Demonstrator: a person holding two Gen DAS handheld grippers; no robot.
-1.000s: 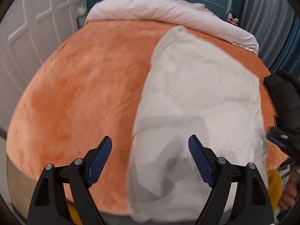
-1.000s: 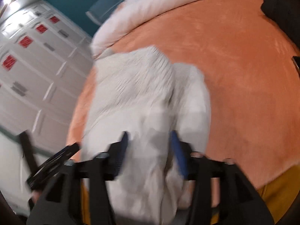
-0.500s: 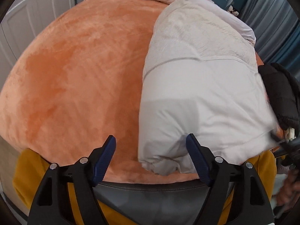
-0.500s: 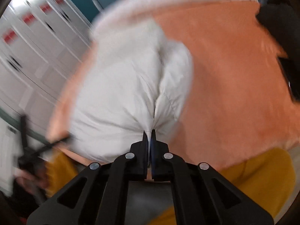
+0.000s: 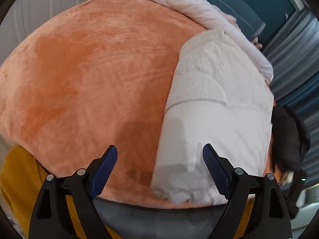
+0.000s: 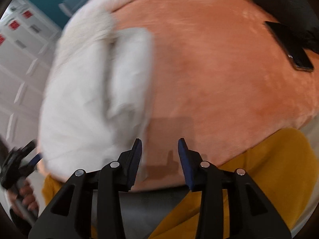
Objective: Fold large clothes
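A large white padded garment (image 5: 215,107) lies folded lengthwise on an orange bed cover (image 5: 95,75), its near hem at the bed's front edge. My left gripper (image 5: 159,163) hangs over that hem's left corner, its jaws wide and still opening, with nothing pinched. In the right wrist view the same garment (image 6: 95,91) is blurred at the left. My right gripper (image 6: 159,157) is just to the right of its edge, over bare orange cover (image 6: 229,91); its jaws are opening and nothing is between them.
A pale duvet (image 5: 195,12) is bunched along the far side of the bed. A black garment (image 5: 289,135) and a dark phone (image 6: 291,47) lie at the right. Mustard fabric (image 6: 269,163) hangs below the bed's front edge. White cupboards (image 6: 18,63) stand at the left.
The right gripper closed on the garment's near hem, then let go and moved right of it. Both grippers sank toward the bed's front edge; the left stayed wide.
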